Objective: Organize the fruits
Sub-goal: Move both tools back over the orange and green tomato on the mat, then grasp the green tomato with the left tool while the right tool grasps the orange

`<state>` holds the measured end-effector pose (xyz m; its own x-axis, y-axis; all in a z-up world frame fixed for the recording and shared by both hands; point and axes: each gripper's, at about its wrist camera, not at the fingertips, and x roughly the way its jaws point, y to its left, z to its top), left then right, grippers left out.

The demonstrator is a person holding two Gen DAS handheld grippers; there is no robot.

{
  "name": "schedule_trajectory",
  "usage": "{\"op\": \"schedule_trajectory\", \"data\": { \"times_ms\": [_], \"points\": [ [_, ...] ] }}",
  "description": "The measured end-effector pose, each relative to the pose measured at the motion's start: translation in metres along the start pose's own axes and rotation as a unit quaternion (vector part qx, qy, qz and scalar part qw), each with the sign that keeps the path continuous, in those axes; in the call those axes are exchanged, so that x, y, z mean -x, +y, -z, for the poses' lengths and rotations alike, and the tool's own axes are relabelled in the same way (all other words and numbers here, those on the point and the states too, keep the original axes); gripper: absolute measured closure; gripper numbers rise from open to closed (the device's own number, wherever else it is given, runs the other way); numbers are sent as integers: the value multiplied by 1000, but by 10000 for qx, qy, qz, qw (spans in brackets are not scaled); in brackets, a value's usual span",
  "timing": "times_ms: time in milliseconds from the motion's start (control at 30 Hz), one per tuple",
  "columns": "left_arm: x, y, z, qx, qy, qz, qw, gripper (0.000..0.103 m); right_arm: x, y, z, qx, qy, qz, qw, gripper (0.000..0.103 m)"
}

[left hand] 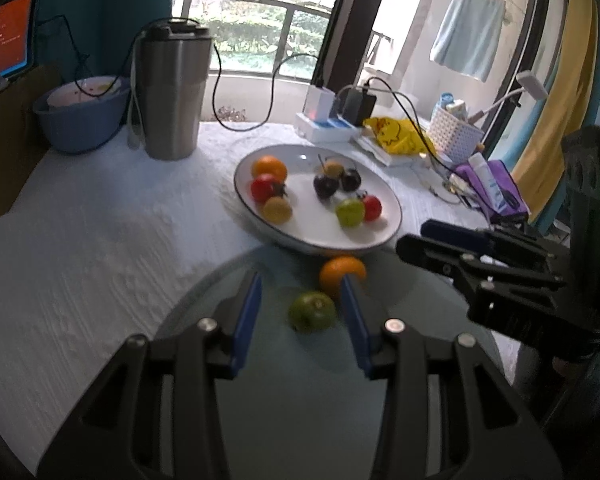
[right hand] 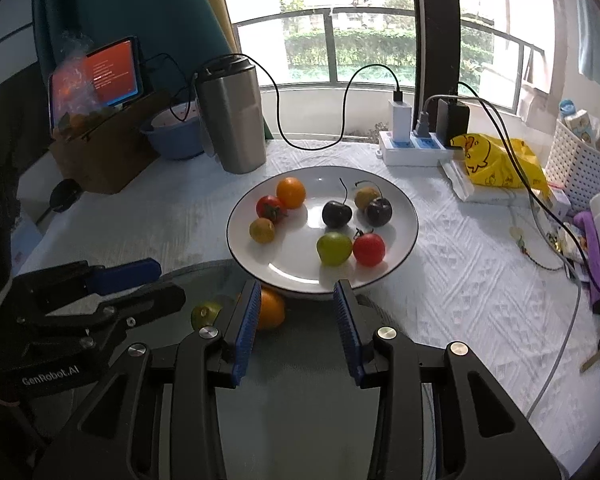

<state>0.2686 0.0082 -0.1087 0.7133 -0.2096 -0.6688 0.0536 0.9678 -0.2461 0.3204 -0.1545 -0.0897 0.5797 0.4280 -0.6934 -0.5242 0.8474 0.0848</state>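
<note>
Here your left tongs (left hand: 302, 282) stand spread around the small green apple (left hand: 312, 312), untouched; your right tongs (right hand: 296, 290) stand spread, empty, before the round white plate (right hand: 404, 248).

Daylight pours in from the window (right hand: 340, 20) behind the desk (right hand: 440, 280), blown out to white. The white plate (right hand: 400, 208) shows a small glare spot. Nearer parts sit dim and softly blurred; fisheye bending darkens the corners.

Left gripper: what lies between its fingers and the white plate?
Left wrist view: a green fruit sits between the left gripper's open fingers, an orange just beyond, before the white plate.
</note>
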Motion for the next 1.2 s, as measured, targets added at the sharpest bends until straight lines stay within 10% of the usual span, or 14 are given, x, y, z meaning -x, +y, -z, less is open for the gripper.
{"op": "schedule_trajectory", "data": {
  "times_ms": [1200],
  "points": [
    [-25, 5, 14, -1, 366, -29, 9993, 71, -28, 7, 18, -3, 320, -332, 9989, 63]
  ]
}}
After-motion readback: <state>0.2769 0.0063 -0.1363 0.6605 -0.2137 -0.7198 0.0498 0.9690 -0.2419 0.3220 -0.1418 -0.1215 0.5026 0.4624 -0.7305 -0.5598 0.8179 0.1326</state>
